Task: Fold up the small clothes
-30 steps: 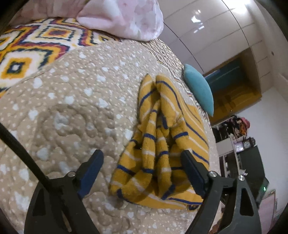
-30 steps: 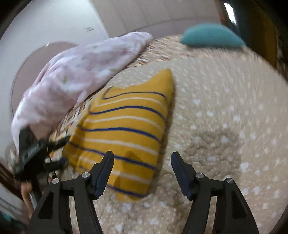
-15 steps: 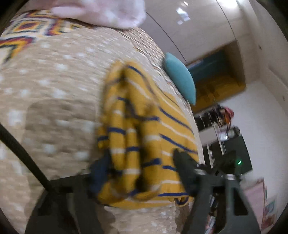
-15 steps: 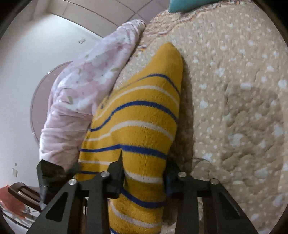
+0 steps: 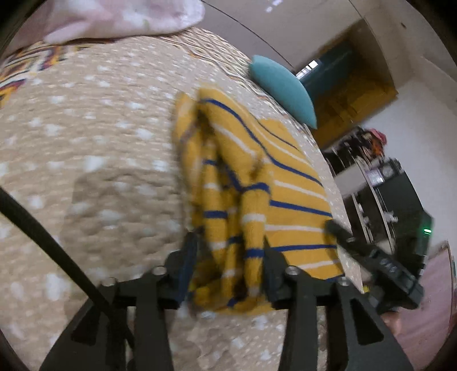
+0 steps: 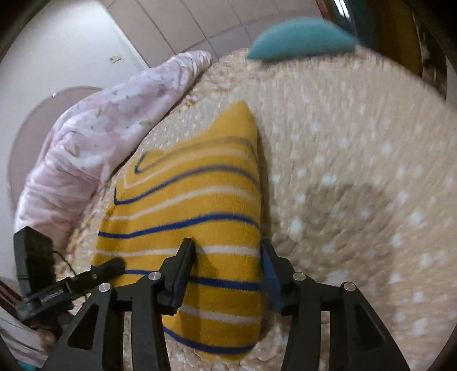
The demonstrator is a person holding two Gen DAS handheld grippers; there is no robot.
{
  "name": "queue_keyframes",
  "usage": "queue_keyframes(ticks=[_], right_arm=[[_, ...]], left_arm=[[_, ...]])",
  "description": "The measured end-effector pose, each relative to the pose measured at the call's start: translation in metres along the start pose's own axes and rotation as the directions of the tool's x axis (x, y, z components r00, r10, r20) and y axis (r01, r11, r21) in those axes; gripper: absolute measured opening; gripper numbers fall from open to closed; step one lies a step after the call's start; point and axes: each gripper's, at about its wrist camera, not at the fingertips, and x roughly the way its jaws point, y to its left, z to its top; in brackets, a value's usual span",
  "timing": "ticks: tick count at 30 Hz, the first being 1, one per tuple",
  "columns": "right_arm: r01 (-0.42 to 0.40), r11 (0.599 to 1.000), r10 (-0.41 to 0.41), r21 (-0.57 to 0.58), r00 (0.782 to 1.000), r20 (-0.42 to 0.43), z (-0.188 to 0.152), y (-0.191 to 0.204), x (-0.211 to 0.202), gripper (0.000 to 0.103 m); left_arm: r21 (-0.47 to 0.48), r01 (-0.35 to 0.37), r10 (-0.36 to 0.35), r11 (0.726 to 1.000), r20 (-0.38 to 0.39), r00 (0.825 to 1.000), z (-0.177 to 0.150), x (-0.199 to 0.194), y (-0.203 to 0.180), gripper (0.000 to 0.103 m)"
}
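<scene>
The yellow, blue-and-white-striped garment (image 6: 188,217), centre frame, looks like thick, fuzzy fleece cloth. Under it, the beige white-dotted quilted bedspread (image 5: 94,159) is puckered, matt fabric. The black left hand-held gripper (image 5: 228,264) along the bottom edge looks like matt plastic with shiny metal screws.

Motion blur smears the beige dotted bedspread (image 5: 94,159) in the left wrist view, and the folds of the yellow striped garment (image 5: 257,199) run together there. The left hand-held gripper (image 5: 228,265) covers the garment's near edge, so the contact of its fingertips with the cloth is hard to read. In the right wrist view the right hand-held gripper (image 6: 225,271) hides the garment's (image 6: 194,199) lower part. The teal cushion (image 6: 300,37) is blurred. The pink floral quilt (image 5: 114,17) is cut off by the top edge. Shelf clutter (image 5: 368,171) at right is too small to tell.
</scene>
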Motion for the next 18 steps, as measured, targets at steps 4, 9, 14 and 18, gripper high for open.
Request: queue_keyframes(ticks=[4, 9, 14, 18], right_arm=[[0.089, 0.988, -0.077, -0.13, 0.993, 0.092, 0.019, 0.042, -0.017, 0.051], [-0.038, 0.977, 0.037, -0.21, 0.999, -0.01, 0.021, 0.088, 0.014, 0.029], [-0.074, 0.96, 0.039, -0.271, 0.991, -0.132, 0.008, 0.133, 0.08, 0.022], [-0.05, 0.955, 0.005, -0.293, 0.988, -0.154, 0.002, 0.141, 0.102, 0.022]], left_arm=[[-0.076, -0.019, 0.023, 0.997, 0.051, 0.998, 0.005, -0.025, 0.027, 0.051], [-0.075, -0.186, 0.197, 0.98, 0.176, 0.964, 0.007, -0.055, 0.041, 0.052], [-0.063, -0.249, 0.257, 0.966, 0.267, 0.929, 0.006, -0.078, 0.045, 0.073], [-0.062, -0.309, 0.311, 0.949, 0.338, 0.888, 0.004, -0.094, 0.048, 0.083]])
